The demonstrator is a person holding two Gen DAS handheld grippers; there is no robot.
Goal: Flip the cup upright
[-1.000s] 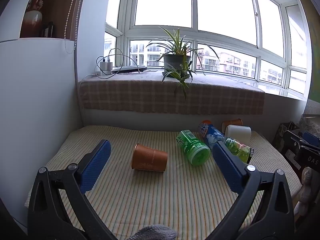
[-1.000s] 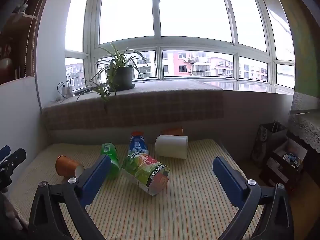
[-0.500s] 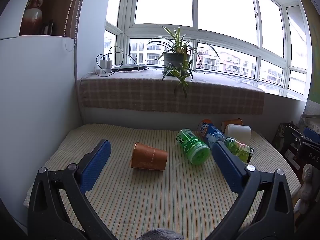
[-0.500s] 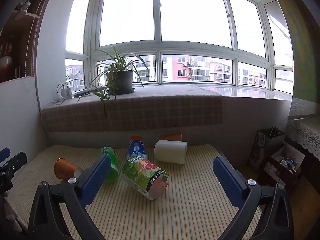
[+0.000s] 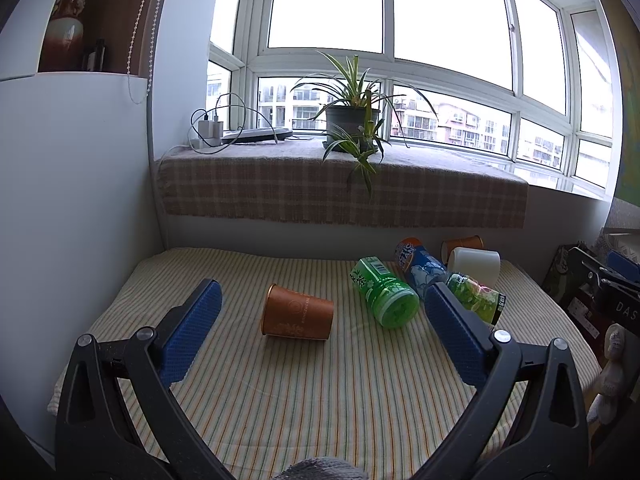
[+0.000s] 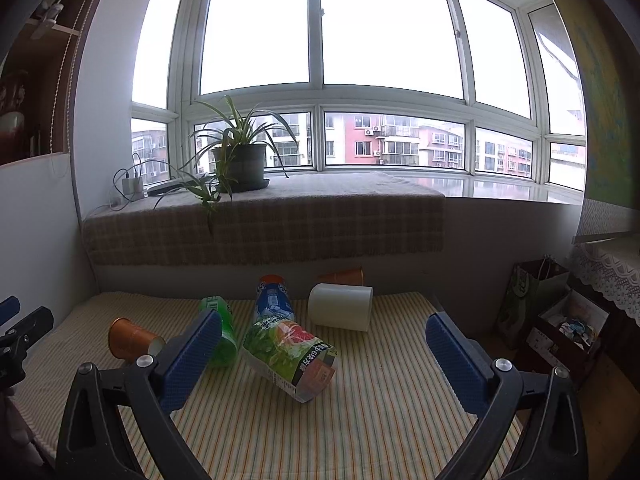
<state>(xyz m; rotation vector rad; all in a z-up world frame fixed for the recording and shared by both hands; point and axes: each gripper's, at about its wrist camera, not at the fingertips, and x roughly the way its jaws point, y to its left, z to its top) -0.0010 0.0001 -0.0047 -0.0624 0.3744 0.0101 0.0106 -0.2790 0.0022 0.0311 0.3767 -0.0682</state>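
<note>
An orange paper cup [image 5: 297, 313] lies on its side on the striped cloth, its base to the left and its mouth to the right. It also shows at the left in the right wrist view [image 6: 134, 339]. My left gripper [image 5: 322, 336] is open and empty, held a little short of the cup, which lies between its blue fingers. My right gripper [image 6: 322, 360] is open and empty, held above the cloth before a fruit-print cup [image 6: 290, 353] on its side. A white cup [image 6: 340, 306] and a second orange cup [image 6: 344, 276] lie at the back.
A green cup [image 5: 384, 297] and a blue cup [image 5: 418, 266] lie on their sides right of the orange cup. A cloth-covered window sill with a potted plant [image 5: 352, 122] runs behind. A white cabinet [image 5: 72, 200] bounds the left. Boxes and bags [image 6: 560, 320] stand at the right.
Both grippers have risen and drawn back slightly. No object has moved and both grippers stay open.
</note>
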